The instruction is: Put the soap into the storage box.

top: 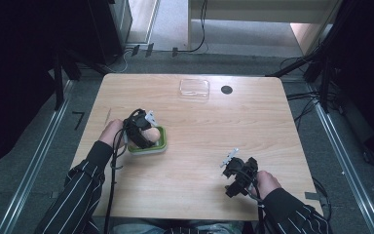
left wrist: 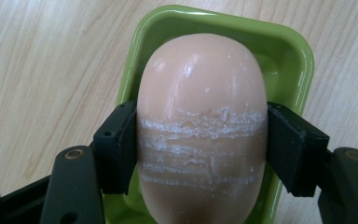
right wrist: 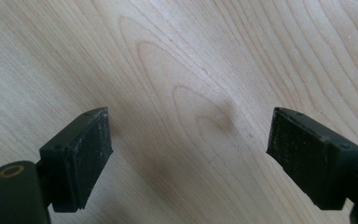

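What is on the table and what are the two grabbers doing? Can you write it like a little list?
table: light wooden table
held thing: pinkish oval soap bar, with white scuff lines across its middle
left gripper: shut on the soap bar, one pad on each side
under the soap: green soap dish, on the left part of the table
right gripper: open, nothing between its jaws, over bare wood
far edge: clear plastic lid lying flat, a small black round spot beside it
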### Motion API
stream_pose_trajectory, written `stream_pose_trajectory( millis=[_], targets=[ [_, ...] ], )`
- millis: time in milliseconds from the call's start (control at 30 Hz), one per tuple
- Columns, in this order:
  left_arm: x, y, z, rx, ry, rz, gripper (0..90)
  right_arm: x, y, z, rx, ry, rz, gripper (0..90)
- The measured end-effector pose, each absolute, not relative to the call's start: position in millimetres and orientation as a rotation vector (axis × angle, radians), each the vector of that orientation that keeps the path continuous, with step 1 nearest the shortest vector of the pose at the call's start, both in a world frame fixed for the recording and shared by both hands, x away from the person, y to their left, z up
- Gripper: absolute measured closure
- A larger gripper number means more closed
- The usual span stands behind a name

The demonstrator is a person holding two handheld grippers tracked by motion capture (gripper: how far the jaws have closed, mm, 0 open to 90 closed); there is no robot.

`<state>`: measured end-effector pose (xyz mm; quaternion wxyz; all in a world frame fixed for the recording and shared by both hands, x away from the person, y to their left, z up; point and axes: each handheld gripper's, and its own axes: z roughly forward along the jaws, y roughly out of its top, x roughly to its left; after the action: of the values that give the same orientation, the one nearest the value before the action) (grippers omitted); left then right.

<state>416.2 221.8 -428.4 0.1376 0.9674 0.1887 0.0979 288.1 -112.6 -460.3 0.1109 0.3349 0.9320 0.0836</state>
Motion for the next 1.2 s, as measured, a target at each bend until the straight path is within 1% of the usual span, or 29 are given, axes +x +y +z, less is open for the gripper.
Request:
stream_pose_trajectory(
  millis=[467, 833, 1200],
  targets=[
    [417.8, 215.2, -434.5, 2.831, 0.487, 0.299, 33.5, 288.3, -113.2, -460.6, 0.976, 2.741, 0.248, 14.3],
    [420.0, 218.4, -435.9, 2.817, 0.507, 0.274, 33.3, 288.3, -113.6, -460.7, 0.975, 2.742, 0.248, 14.3],
    [420.8, 219.0, -436.0, 2.822, 0.477, 0.266, 33.0, 288.5, -113.3, -460.7, 0.982, 2.742, 0.244, 14.3]
  ],
)
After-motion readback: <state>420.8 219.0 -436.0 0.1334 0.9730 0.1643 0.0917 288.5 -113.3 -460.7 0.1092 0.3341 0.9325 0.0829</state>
